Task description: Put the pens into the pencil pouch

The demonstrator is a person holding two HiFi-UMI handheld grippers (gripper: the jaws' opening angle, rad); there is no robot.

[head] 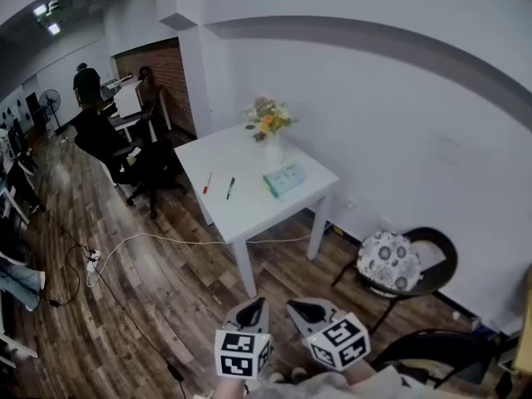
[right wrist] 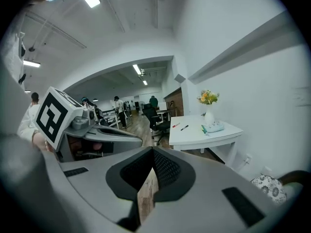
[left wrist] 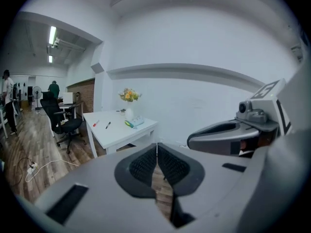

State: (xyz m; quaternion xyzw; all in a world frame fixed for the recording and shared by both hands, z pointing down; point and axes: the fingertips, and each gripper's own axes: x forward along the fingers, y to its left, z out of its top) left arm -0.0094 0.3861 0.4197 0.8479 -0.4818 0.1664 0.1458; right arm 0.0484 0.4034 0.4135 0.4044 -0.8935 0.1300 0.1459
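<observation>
Carrying nothing, the left gripper (head: 252,312) and right gripper (head: 308,311) are both closed, evidently because the red pen (head: 207,183), black pen (head: 230,188) and pencil pouch (head: 284,179) lie on the table (head: 241,213), well out of reach.

Approach: we see open wood-plank floor (head: 166,298) up to the white square table (head: 249,214) | Floor: thin white cable (head: 166,238) crosses it | Tabletop: near corner bare; white vase of flowers (head: 272,144) and pale teal pencil pouch (head: 284,179) crowd its far side | Flanks: black office chair (head: 137,163) left, black round chair with floral cushion (head: 389,260) right
</observation>
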